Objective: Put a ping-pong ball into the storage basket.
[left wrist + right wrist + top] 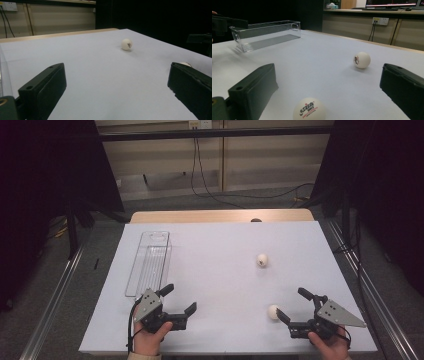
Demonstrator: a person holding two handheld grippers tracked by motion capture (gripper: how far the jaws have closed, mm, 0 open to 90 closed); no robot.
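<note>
Two white table-tennis balls lie on the white table (215,285). The near ball (273,312) (309,109), with printed lettering, sits low between the jaws of my right gripper (293,304) (328,77), which is open and touches nothing. The far ball (262,260) (361,60) (126,44) rests further out, right of centre. My left gripper (180,298) (117,75) is open over bare table at the front left. In the left gripper view, the near ball (185,64) peeks over the right-hand jaw.
A long clear plastic tray (149,265) (265,35) stands empty along the table's left side, just beyond my left gripper. The table's wooden far edge (220,215) lies behind. Dark curtains flank both sides.
</note>
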